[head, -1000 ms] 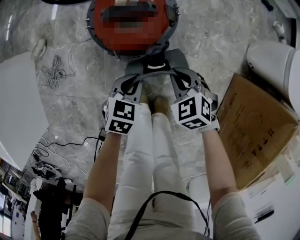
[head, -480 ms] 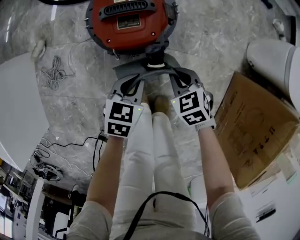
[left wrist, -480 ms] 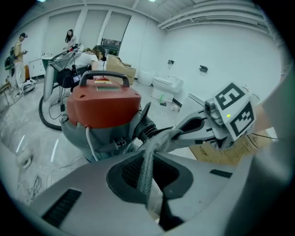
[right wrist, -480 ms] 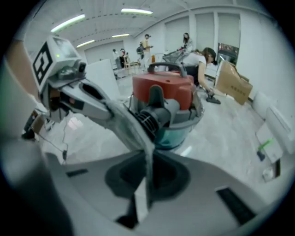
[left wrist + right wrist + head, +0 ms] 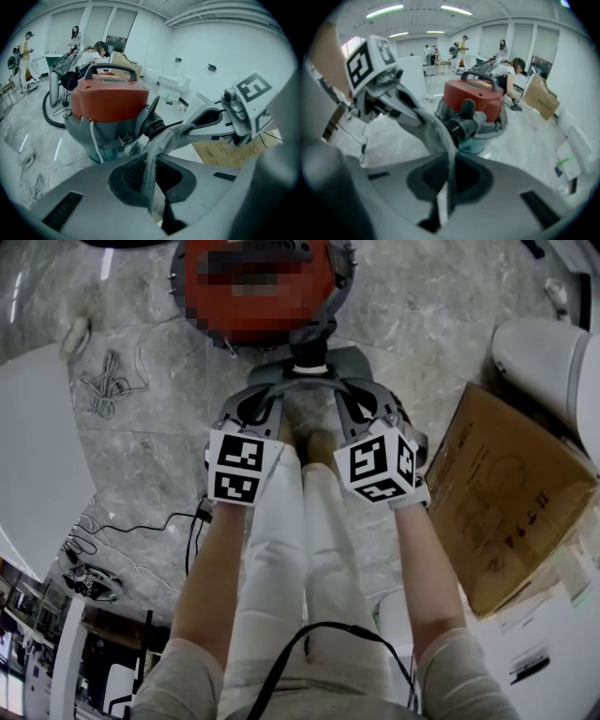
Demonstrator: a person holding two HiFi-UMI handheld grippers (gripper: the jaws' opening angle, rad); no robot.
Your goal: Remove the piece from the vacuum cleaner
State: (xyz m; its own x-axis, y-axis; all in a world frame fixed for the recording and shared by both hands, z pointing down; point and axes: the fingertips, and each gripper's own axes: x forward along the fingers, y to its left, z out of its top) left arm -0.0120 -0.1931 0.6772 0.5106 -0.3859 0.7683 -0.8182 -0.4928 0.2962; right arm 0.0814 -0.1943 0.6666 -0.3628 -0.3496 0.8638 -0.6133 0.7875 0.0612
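Piece (image 5: 309, 359), a black collar, sits in the vacuum's (image 5: 108, 101) front port. My left gripper (image 5: 286, 385) and right gripper (image 5: 335, 385), both pressed together, flank it tip to tip, likely to pry it free.

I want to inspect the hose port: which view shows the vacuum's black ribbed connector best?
The left gripper view: the black ribbed connector sits sharp and side-on against the vacuum cleaner. The right gripper view shows it blurrier and darker. The head view shows only its small top.
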